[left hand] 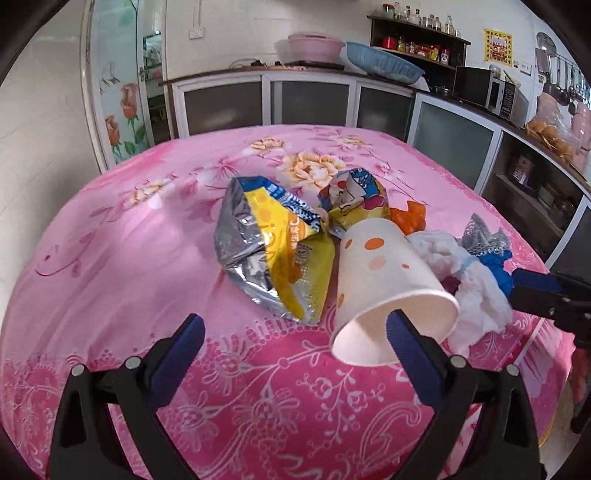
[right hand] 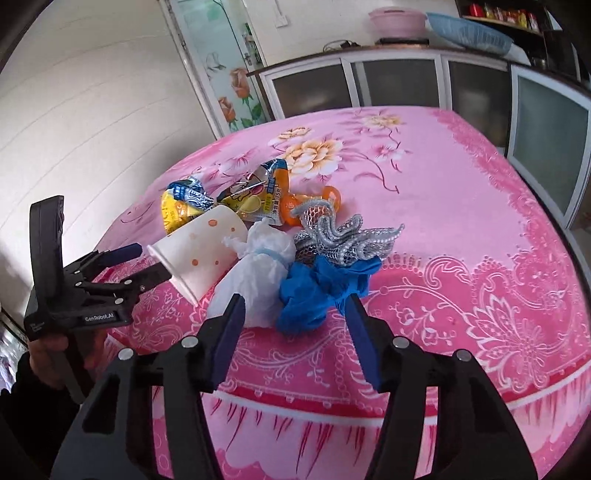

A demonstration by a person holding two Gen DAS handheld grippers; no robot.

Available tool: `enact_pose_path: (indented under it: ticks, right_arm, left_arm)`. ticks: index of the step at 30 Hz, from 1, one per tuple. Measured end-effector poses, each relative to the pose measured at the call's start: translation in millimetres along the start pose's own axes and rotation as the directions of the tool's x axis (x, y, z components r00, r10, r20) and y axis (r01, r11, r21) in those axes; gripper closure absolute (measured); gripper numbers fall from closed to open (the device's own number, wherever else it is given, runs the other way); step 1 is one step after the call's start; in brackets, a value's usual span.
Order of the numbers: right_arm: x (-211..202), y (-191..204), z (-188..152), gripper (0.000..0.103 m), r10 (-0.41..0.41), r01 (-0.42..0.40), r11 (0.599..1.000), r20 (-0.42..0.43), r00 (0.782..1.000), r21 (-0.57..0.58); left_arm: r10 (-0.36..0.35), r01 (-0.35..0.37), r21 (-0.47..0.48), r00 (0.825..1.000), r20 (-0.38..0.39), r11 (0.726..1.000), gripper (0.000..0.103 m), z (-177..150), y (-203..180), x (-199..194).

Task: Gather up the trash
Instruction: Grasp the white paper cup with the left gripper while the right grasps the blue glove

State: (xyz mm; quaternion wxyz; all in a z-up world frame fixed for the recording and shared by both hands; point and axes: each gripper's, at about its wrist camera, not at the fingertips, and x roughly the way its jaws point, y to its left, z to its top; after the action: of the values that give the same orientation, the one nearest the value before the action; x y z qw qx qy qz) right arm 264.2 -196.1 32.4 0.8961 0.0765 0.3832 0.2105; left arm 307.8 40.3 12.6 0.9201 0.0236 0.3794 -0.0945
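Hiding the blue glove [left hand: 499, 266], tissue [left hand: 476, 291] overlaps.

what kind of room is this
Most likely a home kitchen: a microwave on the counter, a shelf of jars above it, and ladles hanging on the wall.

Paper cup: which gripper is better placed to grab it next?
Left. The left gripper is open at the paper cup, one finger already at its mouth. The right gripper is open too, but faces the blue glove and white tissue wad.
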Motion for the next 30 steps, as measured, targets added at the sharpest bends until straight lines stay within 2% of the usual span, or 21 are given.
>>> enact_pose_path:
  ticks: [4, 6, 7, 8, 10, 12, 13, 16, 30]
  right_arm:
    - [14, -5, 4, 0.062, 0.007, -0.006, 1.000, -0.040, 0.999, 0.020]
    - [18, -6, 5, 0.075, -0.004, 0.006, 1.000, -0.047, 0.999, 0.023]
    - [19, -8, 5, 0.078, 0.001, 0.001, 1.000, -0.054, 0.999, 0.028]
    - [19, -8, 4, 0.084, 0.004, -0.003, 0.999, -0.055, 0.998, 0.032]
    - [18, -11, 4, 0.093, 0.012, -0.009, 0.999, -0.060, 0.998, 0.043]
    - [15, -11, 4, 0.098, 0.000, 0.002, 0.999, -0.056, 0.998, 0.039]
    - [14, -11, 4, 0.099, 0.000, 0.002, 0.999, -0.056, 0.998, 0.035]
    - [6, -12, 3, 0.099, 0.003, -0.001, 0.999, -0.045, 0.999, 0.038]
    - [-58, 3, 7, 0.100, 0.010, -0.009, 1.000, 0.079, 0.997, -0.011]
  left_arm:
    - [-0.042, 0.041, -0.020, 0.998, -0.044, 0.999, 0.008, 3, -1, 17]
    - [-0.044, 0.043, -0.019, 0.998, -0.050, 0.999, 0.012, 5, -3, 21]
    - [-0.046, 0.045, -0.023, 0.998, -0.051, 0.999, 0.025, 6, -4, 22]
    - [-0.053, 0.052, -0.026, 0.997, -0.056, 0.998, 0.034, 7, -5, 24]
    - [-0.056, 0.055, -0.025, 0.996, -0.063, 0.998, 0.065, 8, -7, 26]
    - [-0.065, 0.064, -0.022, 0.996, -0.057, 0.998, 0.085, 9, -9, 24]
    - [-0.075, 0.074, -0.022, 0.996, -0.053, 0.997, 0.090, 9, -10, 23]
    - [-0.098, 0.097, -0.032, 0.995, -0.035, 0.995, 0.095, 9, -12, 15]
    - [-0.117, 0.117, -0.016, 0.993, 0.025, 0.993, 0.100, 3, -14, -47]
